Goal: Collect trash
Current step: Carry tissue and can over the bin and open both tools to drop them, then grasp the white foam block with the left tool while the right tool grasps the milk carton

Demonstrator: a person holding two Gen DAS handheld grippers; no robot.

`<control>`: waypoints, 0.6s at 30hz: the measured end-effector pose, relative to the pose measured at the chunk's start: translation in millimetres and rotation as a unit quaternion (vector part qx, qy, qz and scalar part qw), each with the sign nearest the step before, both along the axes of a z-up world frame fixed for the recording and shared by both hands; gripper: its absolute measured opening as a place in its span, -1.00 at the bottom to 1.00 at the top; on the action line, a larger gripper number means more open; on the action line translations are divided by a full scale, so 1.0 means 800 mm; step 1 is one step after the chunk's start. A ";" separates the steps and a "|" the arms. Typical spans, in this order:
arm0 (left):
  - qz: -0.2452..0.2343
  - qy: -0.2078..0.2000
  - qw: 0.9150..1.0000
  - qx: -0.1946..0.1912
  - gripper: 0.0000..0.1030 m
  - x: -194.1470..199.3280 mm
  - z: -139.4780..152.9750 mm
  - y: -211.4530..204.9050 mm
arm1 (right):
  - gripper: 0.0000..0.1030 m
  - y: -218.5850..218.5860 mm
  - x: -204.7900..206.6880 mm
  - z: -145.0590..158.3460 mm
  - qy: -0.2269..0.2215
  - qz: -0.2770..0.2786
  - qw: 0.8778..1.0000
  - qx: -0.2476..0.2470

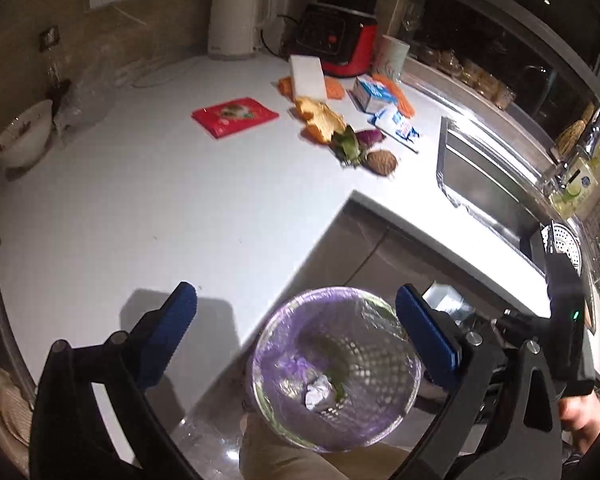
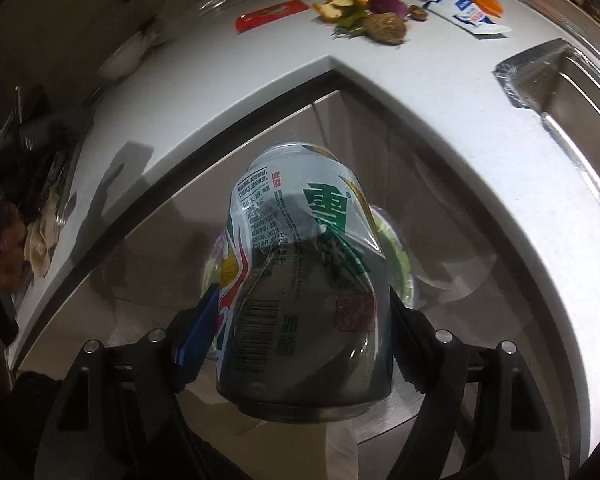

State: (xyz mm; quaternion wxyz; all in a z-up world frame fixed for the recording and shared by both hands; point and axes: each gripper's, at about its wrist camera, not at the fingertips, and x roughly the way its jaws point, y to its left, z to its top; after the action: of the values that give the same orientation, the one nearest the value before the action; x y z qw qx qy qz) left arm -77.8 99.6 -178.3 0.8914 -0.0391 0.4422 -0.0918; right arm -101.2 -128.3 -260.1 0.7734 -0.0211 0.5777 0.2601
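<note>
My right gripper [image 2: 296, 344] is shut on a dented silver-and-green beer can [image 2: 300, 280] and holds it over the mesh waste bin [image 2: 400, 256] below the counter edge. In the left wrist view the bin [image 1: 336, 368] has a purple liner and holds crumpled paper [image 1: 318, 396] and green scraps. My left gripper [image 1: 296, 320] is open and empty above the bin's rim. On the white counter [image 1: 140, 208] lie a red packet [image 1: 234, 117], orange peel [image 1: 320, 118], leaves with a brown pit [image 1: 382, 162] and blue-white wrappers [image 1: 396, 124].
A white kettle [image 1: 238, 16], a red-black blender [image 1: 340, 36], a white box [image 1: 308, 78] and a cup [image 1: 392, 56] stand at the back. A bowl [image 1: 20, 136] sits at the left. A steel sink [image 1: 492, 184] lies to the right. Grey cabinet doors [image 2: 260, 140] face the bin.
</note>
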 end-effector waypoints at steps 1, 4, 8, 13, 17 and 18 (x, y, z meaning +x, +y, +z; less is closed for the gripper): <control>0.004 -0.006 1.000 0.003 0.85 0.005 0.007 0.003 | 0.65 0.008 0.000 -0.007 0.007 0.011 1.000 -0.006; 0.012 -0.010 1.000 0.006 0.85 0.027 0.012 0.012 | 0.96 0.024 0.004 -0.018 0.009 0.018 0.999 -0.026; 0.003 0.001 1.000 -0.003 0.85 0.053 0.000 0.007 | 0.95 0.023 0.019 -0.016 0.007 -0.003 1.000 -0.025; -0.022 -0.005 1.000 0.006 0.85 0.088 -0.007 -0.007 | 0.96 -0.003 0.040 -0.003 0.002 -0.057 0.998 0.004; -0.021 -0.002 1.000 0.000 0.85 0.130 -0.008 -0.003 | 0.96 -0.023 0.058 0.009 -0.006 -0.096 0.995 0.008; -0.019 -0.003 1.000 0.000 0.85 0.141 -0.008 -0.002 | 0.96 -0.027 0.062 0.013 -0.009 -0.104 0.994 0.006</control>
State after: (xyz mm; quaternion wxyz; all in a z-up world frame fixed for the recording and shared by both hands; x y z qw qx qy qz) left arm 35.3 98.2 -184.9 0.8909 -0.0309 0.4398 -0.1086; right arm -51.3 -149.9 -249.7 0.8018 0.0417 0.5680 0.1812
